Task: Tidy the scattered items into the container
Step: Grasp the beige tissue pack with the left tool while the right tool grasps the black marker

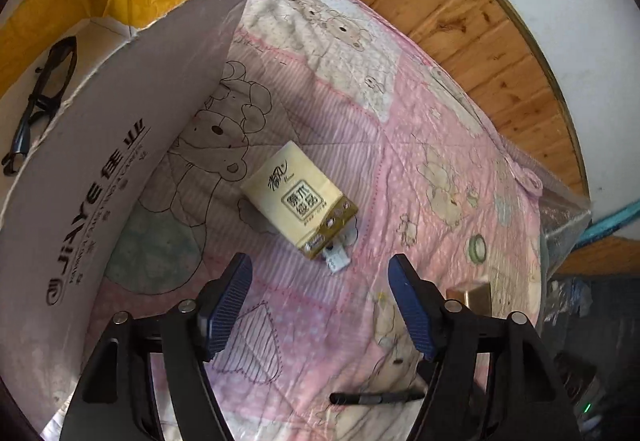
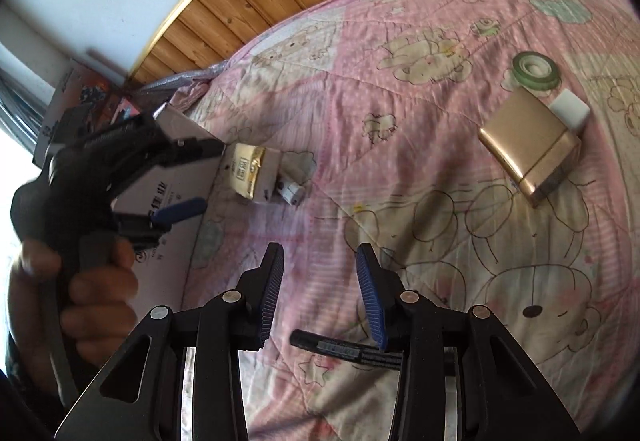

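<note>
A cardboard box [image 1: 120, 145] stands on the pink quilt at the left, with black glasses [image 1: 40, 97] lying inside it. A yellow tissue pack [image 1: 298, 197] lies just ahead of my open left gripper [image 1: 320, 281], and a small white item [image 1: 338, 261] pokes out from under the pack. My right gripper [image 2: 320, 261] is open above the quilt, with nothing between its fingers. A black pen [image 2: 344, 349] lies under its right finger. Further right are a gold box [image 2: 528, 149], a white eraser [image 2: 570, 107] and a green tape roll [image 2: 536, 71].
The right wrist view shows a hand [image 2: 96, 281] holding the left gripper [image 2: 196, 179] beside the cardboard box [image 2: 160, 201] and the tissue pack [image 2: 250, 169]. A wooden headboard [image 1: 460, 13] and a white wall border the bed behind. The quilt [image 2: 400, 41] is wrinkled.
</note>
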The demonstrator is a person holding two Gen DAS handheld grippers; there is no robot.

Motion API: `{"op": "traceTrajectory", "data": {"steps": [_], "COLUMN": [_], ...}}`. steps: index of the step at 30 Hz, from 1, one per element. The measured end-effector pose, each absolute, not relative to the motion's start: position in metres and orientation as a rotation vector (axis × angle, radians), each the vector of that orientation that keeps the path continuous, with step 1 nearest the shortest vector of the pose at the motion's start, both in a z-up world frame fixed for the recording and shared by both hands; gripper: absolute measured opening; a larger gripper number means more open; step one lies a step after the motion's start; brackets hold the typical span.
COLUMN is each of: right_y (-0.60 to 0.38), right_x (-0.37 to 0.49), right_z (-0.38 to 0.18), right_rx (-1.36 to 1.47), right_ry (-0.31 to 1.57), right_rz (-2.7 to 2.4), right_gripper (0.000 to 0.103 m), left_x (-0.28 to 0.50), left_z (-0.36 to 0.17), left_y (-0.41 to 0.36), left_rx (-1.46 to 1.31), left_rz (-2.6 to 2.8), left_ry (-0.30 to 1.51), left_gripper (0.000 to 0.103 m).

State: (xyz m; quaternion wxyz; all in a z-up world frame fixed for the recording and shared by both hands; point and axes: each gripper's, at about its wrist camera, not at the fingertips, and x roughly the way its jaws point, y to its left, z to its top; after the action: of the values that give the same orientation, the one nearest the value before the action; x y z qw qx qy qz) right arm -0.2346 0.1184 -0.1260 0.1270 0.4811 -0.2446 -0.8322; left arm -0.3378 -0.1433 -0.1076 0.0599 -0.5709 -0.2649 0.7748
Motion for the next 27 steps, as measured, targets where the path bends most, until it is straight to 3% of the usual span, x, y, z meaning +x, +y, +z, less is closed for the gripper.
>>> {"op": "traceTrajectory", "data": {"steps": [2, 7, 8, 9, 10, 14, 16, 22, 25, 26, 27], "right_y": [0.125, 0.138, 0.138, 0.136, 0.134, 0.118, 0.106, 0.087, 0.095, 0.1, 0.104], "right_x": [-0.23, -0.219, -0.218, -0.218, -0.219, -0.23, -0.235, -0.234, -0.225, -0.221, -0.218], "right_z": [-0.132, -0.139, -0.141, -0.141, -0.142, -0.138, -0.133, -0.13, -0.134, -0.135, -0.137], "right_rx": [1.416, 1.411, 1.412, 1.414, 1.414, 1.383, 1.357, 1.345, 1.377, 1.386, 1.398], "right_ry": [-0.71, -0.708, -0.697, -0.676, -0.645, -0.558, -0.528, -0.514, -0.511, -0.517, -0.526], "right_rz": [-2.422, -2.433, -2.429, -2.425, -2.42, -2.395, -2.384, -2.365, -2.39, -2.395, -2.399], "right_gripper": [0.041, 0.041, 0.041, 0.041, 0.042, 0.042, 0.042, 0.042, 0.042, 0.042, 0.042], "left_x": [-0.358, -0.375, -0.37, -0.363, -0.356, -0.33, -0.321, -0.314, -0.32, -0.32, -0.323], "left_z": [-0.119, -0.158, -0.155, -0.151, -0.149, -0.143, -0.139, -0.116, -0.119, -0.119, -0.121], "left_y": [-0.141, -0.13, -0.129, -0.13, -0.133, -0.142, -0.148, -0.139, -0.126, -0.126, -0.125], "left_rx": [-1.783, -1.951, -1.922, -1.873, -1.83, -1.778, -1.745, -1.62, -1.641, -1.653, -1.666], "left_rz": [2.342, 2.33, 2.359, 2.368, 2.35, 2.372, 2.339, 2.361, 2.37, 2.412, 2.461], "left_ry": [-0.856, -0.724, -0.659, -0.645, -0.674, -0.571, -0.608, -0.471, -0.383, -0.353, -0.336], "left_gripper": [0.074, 0.083, 0.074, 0.057, 0.049, 0.044, 0.042, 0.027, 0.028, 0.038, 0.062]}}
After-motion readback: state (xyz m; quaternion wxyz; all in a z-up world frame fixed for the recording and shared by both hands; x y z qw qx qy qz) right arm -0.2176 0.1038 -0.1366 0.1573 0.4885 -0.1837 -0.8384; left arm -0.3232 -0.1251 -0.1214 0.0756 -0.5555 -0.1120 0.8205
